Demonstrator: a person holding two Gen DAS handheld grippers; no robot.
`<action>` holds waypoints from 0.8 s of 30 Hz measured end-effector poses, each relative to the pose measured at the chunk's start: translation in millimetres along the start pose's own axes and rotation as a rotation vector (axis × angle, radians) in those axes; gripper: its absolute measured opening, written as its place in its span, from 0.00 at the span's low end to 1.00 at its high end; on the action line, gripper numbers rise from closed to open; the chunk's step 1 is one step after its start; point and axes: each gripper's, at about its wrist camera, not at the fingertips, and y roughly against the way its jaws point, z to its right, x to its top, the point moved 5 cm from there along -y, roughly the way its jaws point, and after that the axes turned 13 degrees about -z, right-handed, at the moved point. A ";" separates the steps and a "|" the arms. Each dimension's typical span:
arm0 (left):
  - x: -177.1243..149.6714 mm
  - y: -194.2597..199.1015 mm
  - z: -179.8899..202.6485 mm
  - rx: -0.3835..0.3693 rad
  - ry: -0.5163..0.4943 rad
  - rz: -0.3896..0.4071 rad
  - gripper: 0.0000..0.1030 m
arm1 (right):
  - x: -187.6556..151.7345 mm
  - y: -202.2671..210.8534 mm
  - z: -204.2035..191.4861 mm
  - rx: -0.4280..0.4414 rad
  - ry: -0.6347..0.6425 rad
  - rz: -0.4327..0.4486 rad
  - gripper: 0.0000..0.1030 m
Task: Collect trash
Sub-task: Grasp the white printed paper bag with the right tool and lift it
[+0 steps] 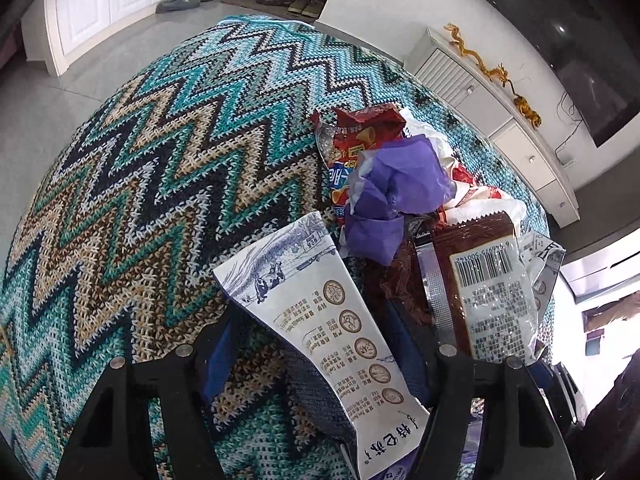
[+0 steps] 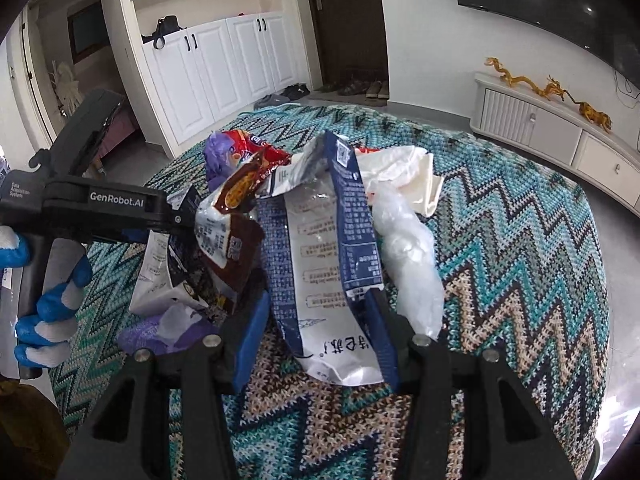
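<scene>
A heap of trash lies on a table under a zigzag knit cloth (image 1: pixel 140 200). In the left wrist view, a white wrapper with blue drawings (image 1: pixel 320 312) lies between the fingers of my left gripper (image 1: pixel 316 332), and its pads stand clear of it. A dark brown packet with a barcode (image 1: pixel 472 280) rests by the right finger. Beyond are a purple wrapper (image 1: pixel 400 184) and a red snack bag (image 1: pixel 352 132). In the right wrist view, my right gripper (image 2: pixel 318 304) is shut on a white-and-blue bag (image 2: pixel 320 248). My left gripper (image 2: pixel 188 220) reaches into the pile from the left.
A hand in a blue-and-white glove (image 2: pixel 52 308) holds the left gripper. Clear plastic (image 2: pixel 412 264) and cream paper (image 2: pixel 416 176) lie right of the bag. A low white cabinet (image 2: pixel 540 128) with golden figurines stands beyond the table, and shoes (image 2: pixel 376 90) sit by the door.
</scene>
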 end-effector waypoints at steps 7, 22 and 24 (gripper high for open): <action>-0.9 6.0 -9.0 -0.094 0.004 0.008 0.47 | 3.9 -6.3 -0.7 -0.025 0.013 -0.023 0.52; -7.6 21.3 -31.1 -0.265 -0.018 0.028 0.35 | 13.0 -8.9 22.5 -0.048 -0.098 -0.007 0.42; -9.2 26.0 -32.7 -0.280 -0.028 0.038 0.35 | 10.2 0.4 21.1 -0.051 -0.106 0.011 0.42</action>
